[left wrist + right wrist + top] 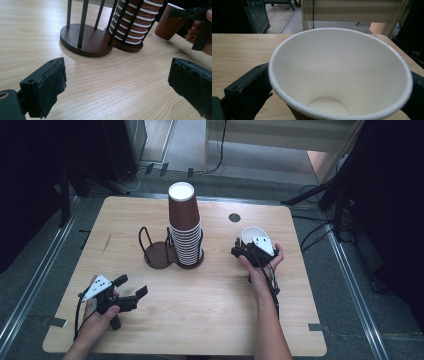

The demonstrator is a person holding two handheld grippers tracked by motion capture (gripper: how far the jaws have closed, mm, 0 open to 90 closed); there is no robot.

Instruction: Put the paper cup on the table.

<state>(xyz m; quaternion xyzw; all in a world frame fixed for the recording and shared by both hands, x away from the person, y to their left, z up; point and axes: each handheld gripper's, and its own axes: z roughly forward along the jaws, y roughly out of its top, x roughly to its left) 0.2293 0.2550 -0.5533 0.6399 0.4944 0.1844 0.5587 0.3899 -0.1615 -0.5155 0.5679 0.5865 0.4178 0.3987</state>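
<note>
The wooden surface (210,320) has rounded corners, and its near half lies bare from the left edge to the right, giving wide room between the two hands. At its middle, toward the far side, stands a dark cup holder (165,251) with two round bases and thin upright rods: the left bay is empty, while the right bay carries a tall stack of brown paper cups (184,227), mouths down, reaching well above the rods. A small dark round spot (234,217) sits near the far edge, right of the stack.

The single brown paper cup (249,234) is right of the holder and apart from it, held mouth-up in the right gripper (248,251); the jaws press on either side of its wall (in the right gripper view its white inside and rolled rim (337,75) sit between the two black jaws). It is well in from the right edge.

The left gripper (131,287) hovers near the front left corner, its jaws spread wide with nothing between them; in the left gripper view bare wood shows between the pads (50,90), with the holder's base (87,42) beyond.
</note>
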